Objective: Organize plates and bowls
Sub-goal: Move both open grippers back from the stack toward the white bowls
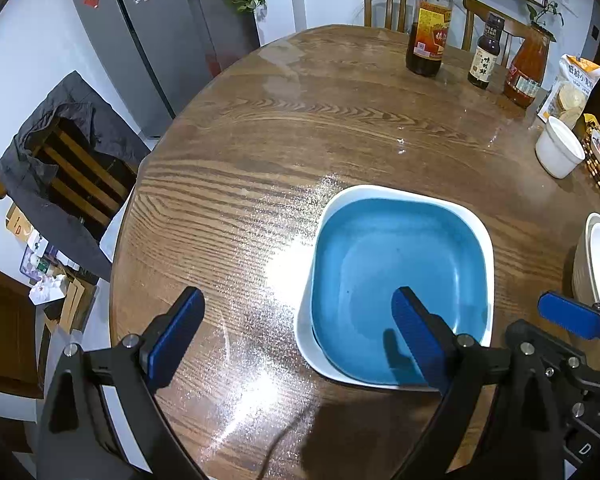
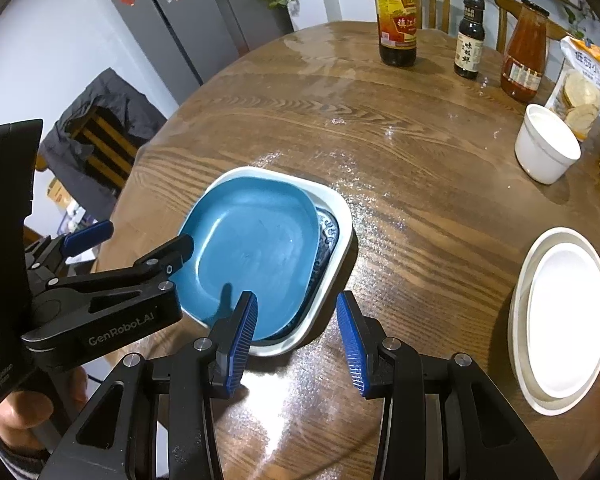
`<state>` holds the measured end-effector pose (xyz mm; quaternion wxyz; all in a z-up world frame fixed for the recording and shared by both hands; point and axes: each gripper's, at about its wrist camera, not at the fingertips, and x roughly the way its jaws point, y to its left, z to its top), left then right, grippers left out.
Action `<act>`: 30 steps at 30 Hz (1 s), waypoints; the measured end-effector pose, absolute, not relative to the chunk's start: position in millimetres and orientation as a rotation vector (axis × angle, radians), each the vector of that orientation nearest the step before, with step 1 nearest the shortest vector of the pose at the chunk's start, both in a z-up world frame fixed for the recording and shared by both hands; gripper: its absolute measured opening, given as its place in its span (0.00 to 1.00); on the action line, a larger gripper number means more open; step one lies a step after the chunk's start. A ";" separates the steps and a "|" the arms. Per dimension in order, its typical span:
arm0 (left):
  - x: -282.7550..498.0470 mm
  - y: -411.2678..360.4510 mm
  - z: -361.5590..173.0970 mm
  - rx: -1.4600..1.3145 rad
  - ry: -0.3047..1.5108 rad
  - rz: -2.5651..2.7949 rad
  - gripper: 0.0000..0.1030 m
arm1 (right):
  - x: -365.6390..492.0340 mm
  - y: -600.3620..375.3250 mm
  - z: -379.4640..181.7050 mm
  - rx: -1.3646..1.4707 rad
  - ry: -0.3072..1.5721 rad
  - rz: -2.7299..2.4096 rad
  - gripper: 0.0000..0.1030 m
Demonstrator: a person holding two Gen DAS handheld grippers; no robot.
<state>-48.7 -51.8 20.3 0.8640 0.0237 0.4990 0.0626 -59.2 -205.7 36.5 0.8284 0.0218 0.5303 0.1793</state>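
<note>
A blue square plate (image 2: 252, 248) lies tilted in a white square dish (image 2: 340, 216), on top of a blue-patterned plate (image 2: 327, 232). In the left wrist view the blue plate (image 1: 400, 272) fills the white dish (image 1: 384, 192). My left gripper (image 1: 298, 300) is wide open. One finger hovers over the blue plate and the other over bare table. My right gripper (image 2: 298, 308) stands open above the stack's near corner, with nothing pressed between its pads. One of its pads (image 1: 568, 316) shows to the right of the dish. My left gripper (image 2: 138, 240) appears at the plate's left edge.
Stacked round white plates (image 2: 560, 320) lie at the right on the wooden table (image 2: 420, 120). A white cup (image 2: 546, 144), three bottles (image 2: 396, 16) and a snack bag (image 2: 584, 88) stand further back. A chair with a dark jacket (image 2: 100, 120) is beyond the table's left edge.
</note>
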 end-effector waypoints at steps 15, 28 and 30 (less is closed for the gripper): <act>-57.5 -55.2 18.6 0.056 1.050 0.130 0.93 | -66.4 -207.8 33.8 0.020 1.138 0.404 0.41; -66.6 -58.5 16.8 0.077 1.065 0.133 0.93 | -74.2 -210.1 33.7 -0.009 1.139 0.413 0.41; -67.5 -59.1 16.9 0.080 1.067 0.133 0.92 | -75.1 -210.7 33.9 -0.009 1.138 0.416 0.41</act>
